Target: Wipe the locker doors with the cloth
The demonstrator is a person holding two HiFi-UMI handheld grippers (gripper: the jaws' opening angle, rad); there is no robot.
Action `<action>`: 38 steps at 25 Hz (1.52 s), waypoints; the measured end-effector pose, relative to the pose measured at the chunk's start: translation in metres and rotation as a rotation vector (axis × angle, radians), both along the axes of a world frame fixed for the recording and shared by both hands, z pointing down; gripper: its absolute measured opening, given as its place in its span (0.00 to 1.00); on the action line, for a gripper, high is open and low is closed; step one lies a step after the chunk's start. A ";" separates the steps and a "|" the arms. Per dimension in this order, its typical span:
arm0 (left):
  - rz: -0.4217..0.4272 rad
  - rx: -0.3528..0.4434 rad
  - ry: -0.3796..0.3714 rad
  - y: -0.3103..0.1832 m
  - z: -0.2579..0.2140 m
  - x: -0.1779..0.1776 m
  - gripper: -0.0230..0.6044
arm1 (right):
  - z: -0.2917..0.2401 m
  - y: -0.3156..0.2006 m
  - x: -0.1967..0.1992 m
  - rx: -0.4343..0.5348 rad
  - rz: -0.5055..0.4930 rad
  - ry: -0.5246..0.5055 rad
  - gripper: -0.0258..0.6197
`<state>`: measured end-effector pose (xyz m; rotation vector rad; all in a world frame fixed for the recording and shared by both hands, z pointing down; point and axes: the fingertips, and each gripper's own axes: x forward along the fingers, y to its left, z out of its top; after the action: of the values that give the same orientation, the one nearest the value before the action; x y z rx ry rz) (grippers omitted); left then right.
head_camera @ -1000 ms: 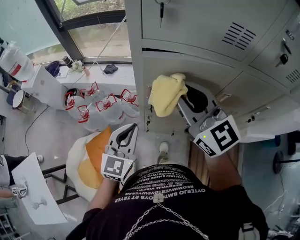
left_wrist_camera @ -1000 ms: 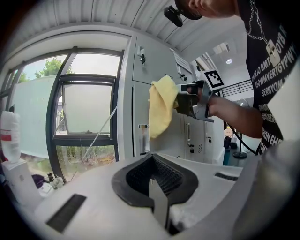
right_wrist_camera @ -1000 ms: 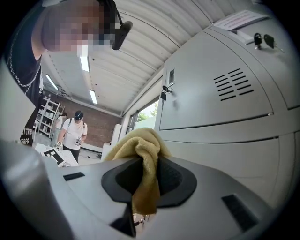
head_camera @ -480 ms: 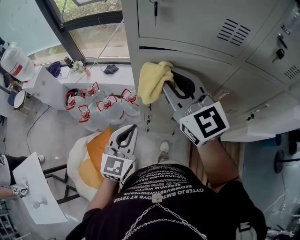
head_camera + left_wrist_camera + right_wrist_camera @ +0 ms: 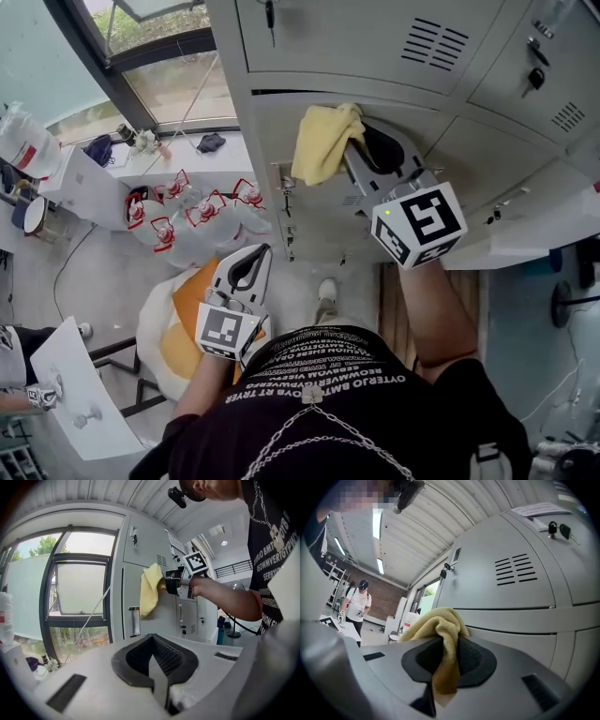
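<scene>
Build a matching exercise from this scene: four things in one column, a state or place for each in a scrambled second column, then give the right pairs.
Column one
1. cloth
2. left gripper
3. right gripper
4. key

Column two
A. jaws together, nothing between them, held low
B. hanging in the upper locker door
C. jaws shut on the cloth
D. yellow and bunched

Pairs: 1-D, 2-A, 3-C, 4-B

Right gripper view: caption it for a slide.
Right tool shut on the yellow cloth, facing the grey locker doors.
</scene>
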<state>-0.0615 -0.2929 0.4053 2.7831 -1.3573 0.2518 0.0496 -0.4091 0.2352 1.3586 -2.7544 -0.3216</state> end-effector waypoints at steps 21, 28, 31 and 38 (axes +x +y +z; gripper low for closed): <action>0.038 0.005 -0.002 0.007 -0.001 0.007 0.04 | 0.010 0.000 0.097 -0.031 0.210 -0.011 0.14; 0.018 0.023 0.004 0.008 -0.008 0.000 0.04 | 0.012 0.002 0.120 -0.039 0.269 -0.010 0.14; 0.008 0.005 0.006 0.010 -0.002 -0.003 0.04 | 0.013 0.010 0.113 -0.037 0.251 -0.012 0.14; 0.009 -0.003 0.007 0.015 0.000 0.000 0.04 | 0.049 0.021 0.015 -0.077 0.031 0.060 0.14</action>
<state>-0.0610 -0.2780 0.4054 2.7854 -1.3421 0.2439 0.0642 -0.3886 0.2845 1.3488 -2.6655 -0.2470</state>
